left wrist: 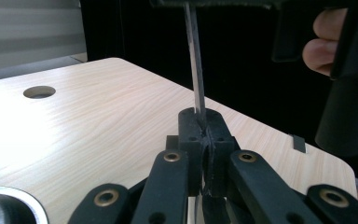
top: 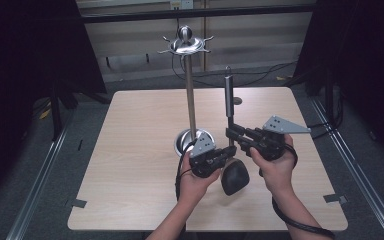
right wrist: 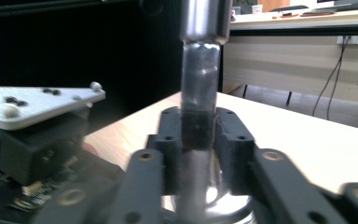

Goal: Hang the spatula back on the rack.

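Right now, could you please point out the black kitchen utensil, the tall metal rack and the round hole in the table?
black kitchen utensil (top: 234, 177): high view, its head.
tall metal rack (top: 190, 100): high view, its pole.
round hole (left wrist: 39, 92): left gripper view, its middle.

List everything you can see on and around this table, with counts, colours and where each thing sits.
utensil: one, steel handle, black head, held upright near the table's front centre
hook stand: one, silver, round base at the table's centre, left of the utensil
table: one, light wood
cable hole: one, round, in the table top behind the utensil
tape marks: two, dark, at the front corners
left gripper: one, black, shut on the utensil's thin shank
right gripper: one, black with a grey plate, shut on the handle higher up
hands: two, holding the grippers
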A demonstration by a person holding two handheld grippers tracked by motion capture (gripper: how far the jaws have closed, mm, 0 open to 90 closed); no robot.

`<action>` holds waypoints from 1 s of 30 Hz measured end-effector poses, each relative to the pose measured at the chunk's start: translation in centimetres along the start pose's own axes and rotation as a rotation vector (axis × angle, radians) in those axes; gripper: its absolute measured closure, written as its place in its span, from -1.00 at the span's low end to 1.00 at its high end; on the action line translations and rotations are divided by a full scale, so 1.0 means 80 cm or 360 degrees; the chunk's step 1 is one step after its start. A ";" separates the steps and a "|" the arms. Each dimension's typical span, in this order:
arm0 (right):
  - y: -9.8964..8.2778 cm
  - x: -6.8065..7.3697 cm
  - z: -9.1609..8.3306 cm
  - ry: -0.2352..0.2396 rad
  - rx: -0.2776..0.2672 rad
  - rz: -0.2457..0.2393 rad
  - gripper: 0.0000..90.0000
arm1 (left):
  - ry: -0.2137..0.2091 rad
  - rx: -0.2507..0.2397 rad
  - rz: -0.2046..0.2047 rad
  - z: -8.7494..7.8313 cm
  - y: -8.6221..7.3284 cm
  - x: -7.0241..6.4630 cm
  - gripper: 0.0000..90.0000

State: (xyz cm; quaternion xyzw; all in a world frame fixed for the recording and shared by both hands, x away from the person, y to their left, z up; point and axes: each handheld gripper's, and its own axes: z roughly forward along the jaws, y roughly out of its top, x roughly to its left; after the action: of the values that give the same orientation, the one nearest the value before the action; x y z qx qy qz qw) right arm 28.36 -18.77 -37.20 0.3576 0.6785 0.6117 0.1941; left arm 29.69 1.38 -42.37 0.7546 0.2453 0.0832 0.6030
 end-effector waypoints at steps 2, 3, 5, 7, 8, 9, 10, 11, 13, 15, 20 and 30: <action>-0.001 -0.001 -0.001 -0.0050 0.0028 -0.0018 0.19 | 0.0002 0.0005 0.0019 -0.002 0.000 0.000 0.96; -0.001 -0.002 -0.002 -0.0061 0.0027 -0.0019 0.09 | 0.0015 0.0012 0.0043 -0.004 0.001 0.001 0.96; -0.003 -0.004 -0.006 -0.0067 0.0027 -0.0048 -0.10 | -0.0008 -0.0002 0.0049 -0.007 0.001 0.002 0.96; -0.006 -0.006 -0.011 -0.0096 0.0033 -0.0069 -0.29 | -0.0005 -0.0001 0.0049 -0.010 0.001 0.005 0.96; -0.009 -0.009 -0.013 -0.0103 0.0044 -0.0077 -0.39 | 0.0007 0.0003 0.0036 -0.012 0.002 0.007 0.96; -0.013 -0.013 -0.015 -0.0095 0.0058 -0.0064 -0.45 | 0.0030 0.0004 0.0024 -0.014 0.002 0.008 0.96; -0.013 -0.013 -0.015 -0.0095 0.0058 -0.0064 -0.45 | 0.0030 0.0004 0.0024 -0.014 0.002 0.008 0.96; -0.017 -0.018 -0.017 -0.0087 0.0064 -0.0033 -0.49 | 0.0040 0.0012 0.0030 -0.018 0.002 0.011 0.96; -0.032 -0.033 -0.024 -0.0130 0.0156 -0.0034 -0.61 | 0.0035 -0.0006 0.0033 -0.021 0.002 0.015 0.96; -0.044 -0.042 -0.028 -0.0161 0.0204 -0.0029 -0.67 | 0.0049 0.0008 0.0046 -0.027 0.004 0.017 0.96; -0.066 -0.056 -0.032 -0.0202 0.0320 -0.0036 -0.81 | 0.0040 -0.0016 0.0053 -0.031 0.005 0.021 0.96; -0.096 -0.068 -0.027 -0.0202 0.0502 -0.0069 -0.92 | 0.0042 -0.0029 0.0062 -0.040 0.010 0.026 0.95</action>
State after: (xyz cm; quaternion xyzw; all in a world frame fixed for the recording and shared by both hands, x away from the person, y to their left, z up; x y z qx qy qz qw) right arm 28.56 -24.21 -45.23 0.4069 0.7599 0.4695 0.1911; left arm 30.36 5.06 -41.16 0.7526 0.2377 0.1070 0.6047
